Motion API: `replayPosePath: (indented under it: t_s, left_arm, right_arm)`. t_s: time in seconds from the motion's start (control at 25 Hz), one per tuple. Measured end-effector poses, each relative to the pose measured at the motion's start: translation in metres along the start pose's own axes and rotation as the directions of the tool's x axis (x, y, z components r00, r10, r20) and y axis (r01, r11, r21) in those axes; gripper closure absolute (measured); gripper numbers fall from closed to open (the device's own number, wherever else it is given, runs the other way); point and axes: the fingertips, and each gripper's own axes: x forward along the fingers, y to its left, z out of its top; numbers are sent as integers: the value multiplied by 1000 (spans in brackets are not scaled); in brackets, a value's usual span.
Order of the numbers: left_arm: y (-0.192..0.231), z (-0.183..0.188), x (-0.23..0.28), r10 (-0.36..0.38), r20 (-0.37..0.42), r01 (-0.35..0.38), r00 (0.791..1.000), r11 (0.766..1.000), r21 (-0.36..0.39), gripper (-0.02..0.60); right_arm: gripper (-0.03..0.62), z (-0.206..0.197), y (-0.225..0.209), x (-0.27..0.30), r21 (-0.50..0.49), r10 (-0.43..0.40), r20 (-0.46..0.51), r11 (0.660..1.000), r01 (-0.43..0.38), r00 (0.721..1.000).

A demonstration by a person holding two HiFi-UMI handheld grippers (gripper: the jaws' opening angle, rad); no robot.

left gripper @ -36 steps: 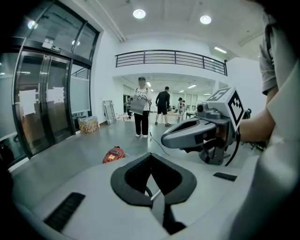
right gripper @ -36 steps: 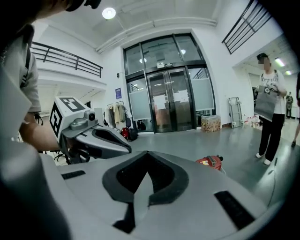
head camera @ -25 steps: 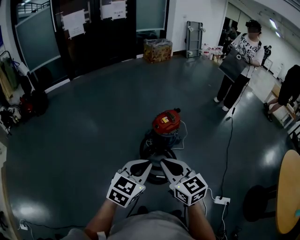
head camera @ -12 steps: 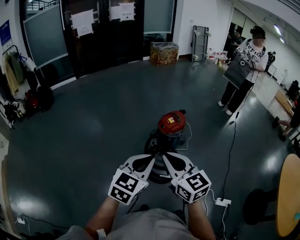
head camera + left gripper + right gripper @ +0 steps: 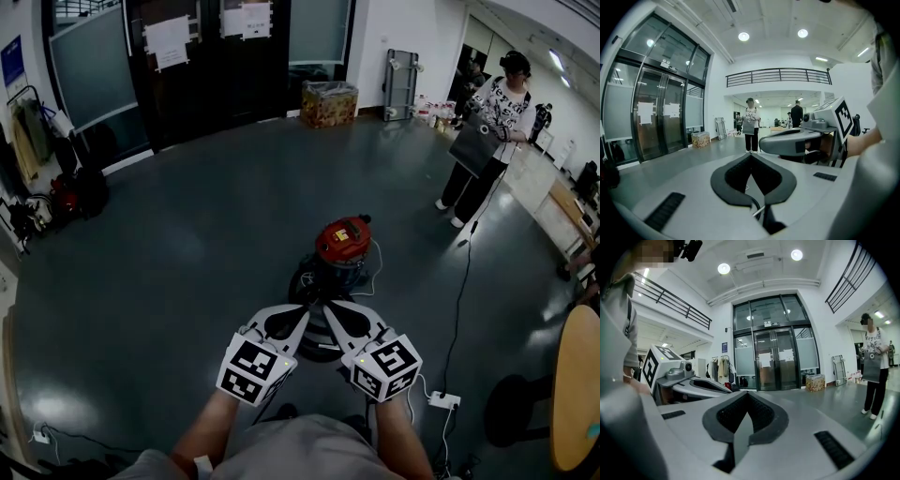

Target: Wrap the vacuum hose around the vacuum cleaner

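**A:** Where is the vacuum cleaner (image 5: 339, 246)?

**B:** On the grey floor (image 5: 187, 244), mid-room, straight ahead of both hand-held grippers. It stands upright, so its long axis is vertical and its red lid faces up.

**A:** And the vacuum hose (image 5: 296, 286)?

**B:** It shows as a dark loop low around the foot of the canister, on the near and left side. In the head view the jaws cover much of it. I can't tell where its ends run or how many turns there are.

**A:** What about the grippers?

**B:** The left hand-held gripper (image 5: 302, 315) and the right hand-held gripper (image 5: 330, 309) sit side by side just short of the vacuum cleaner, with their tips angled toward each other. In its own view the left hand-held gripper (image 5: 751, 154) has its jaws pressed together with nothing pinched. The right hand-held gripper (image 5: 747, 393) is the same, closed and empty.

**A:** Is anything else hard to read?

**B:** A thin white cord (image 5: 377, 267) curls on the floor at the canister's right. A black cable (image 5: 459, 300) runs from near a standing person (image 5: 487, 131) down to a white power strip (image 5: 441, 401). I can't tell whether either one belongs to the vacuum cleaner. A round wooden worktop (image 5: 577, 394) is cut off by the right edge.
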Motion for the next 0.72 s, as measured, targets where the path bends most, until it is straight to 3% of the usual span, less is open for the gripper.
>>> replayPosePath:
  t_s: [0.72]
  left_arm:
    - [-9, 3, 10, -31, -14, 32, 999, 999, 21, 574]
  right_arm:
    - [589, 0, -6, -6, -9, -7, -8, 1000, 7, 1000]
